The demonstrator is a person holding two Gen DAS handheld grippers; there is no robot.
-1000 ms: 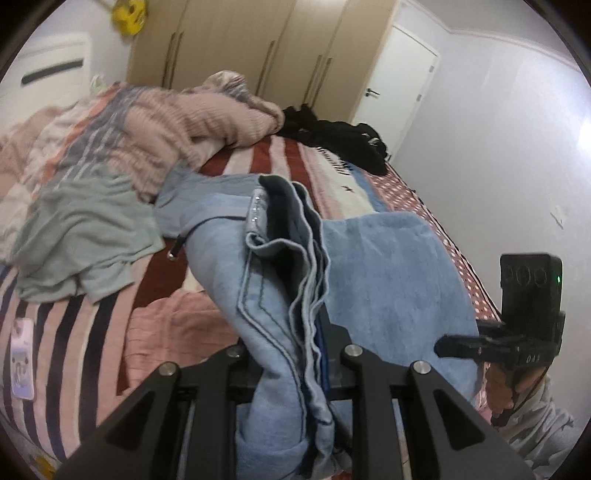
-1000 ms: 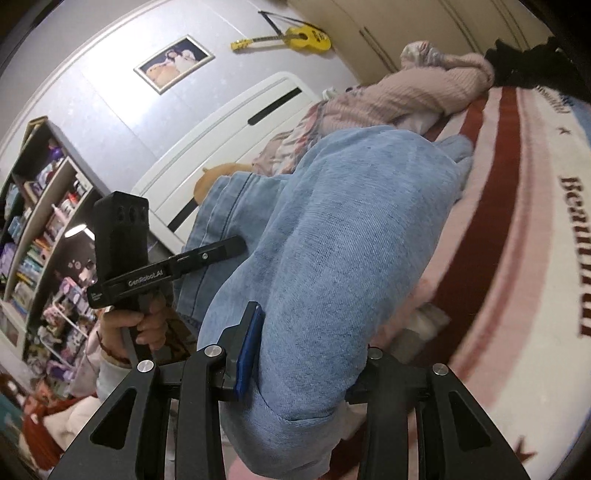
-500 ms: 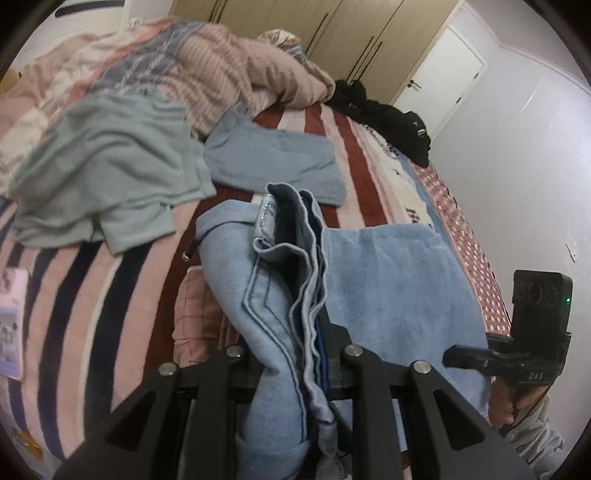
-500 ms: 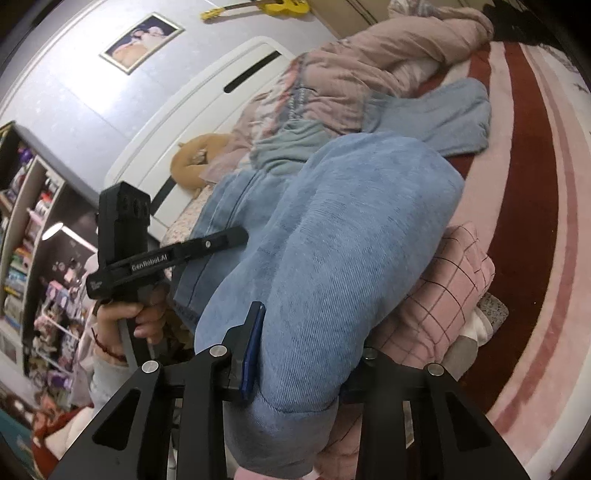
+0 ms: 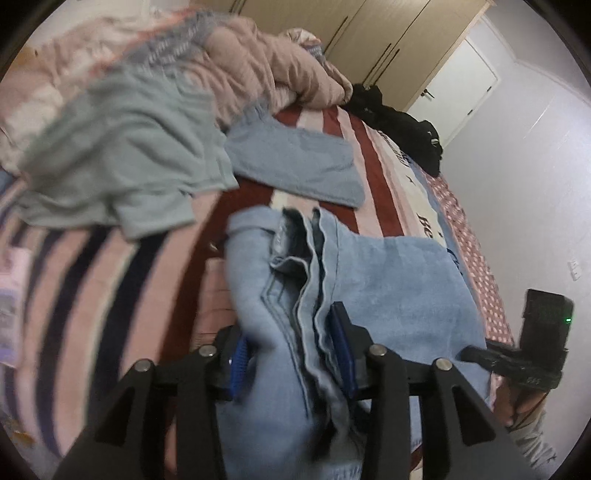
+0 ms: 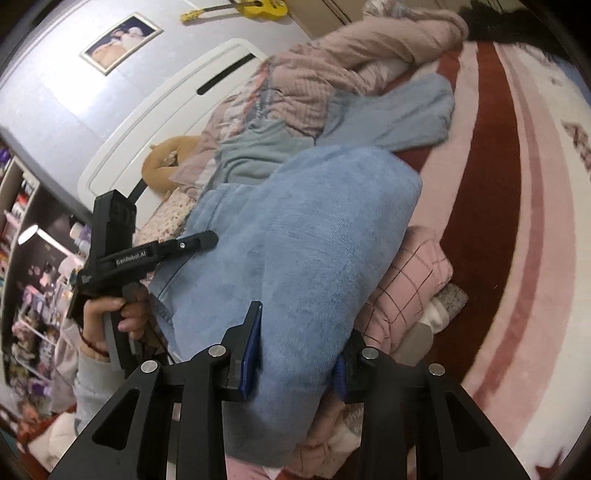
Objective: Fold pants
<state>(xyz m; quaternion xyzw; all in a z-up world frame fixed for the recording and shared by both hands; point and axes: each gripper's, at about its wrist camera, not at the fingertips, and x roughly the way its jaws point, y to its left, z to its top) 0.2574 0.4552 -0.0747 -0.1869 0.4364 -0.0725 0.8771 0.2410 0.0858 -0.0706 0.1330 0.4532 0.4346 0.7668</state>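
While draped on bed (image 5: 384,192), pants (image 5: 388,280) between left gripper (image 5: 291,343); jaws opening

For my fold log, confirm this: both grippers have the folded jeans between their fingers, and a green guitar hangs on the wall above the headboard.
The colour is wrong. The guitar is yellow, as the right wrist view shows. The rest stands: the jeans lie between the fingers of the left gripper and the right gripper, and the guitar hangs above the headboard.

One pair of blue jeans (image 5: 388,280) on the bed (image 5: 110,266), one grey-green shirt (image 5: 122,158) beyond them, one black garment (image 5: 402,125) further back, two claws, one yellow guitar (image 6: 258,7) above the bed.
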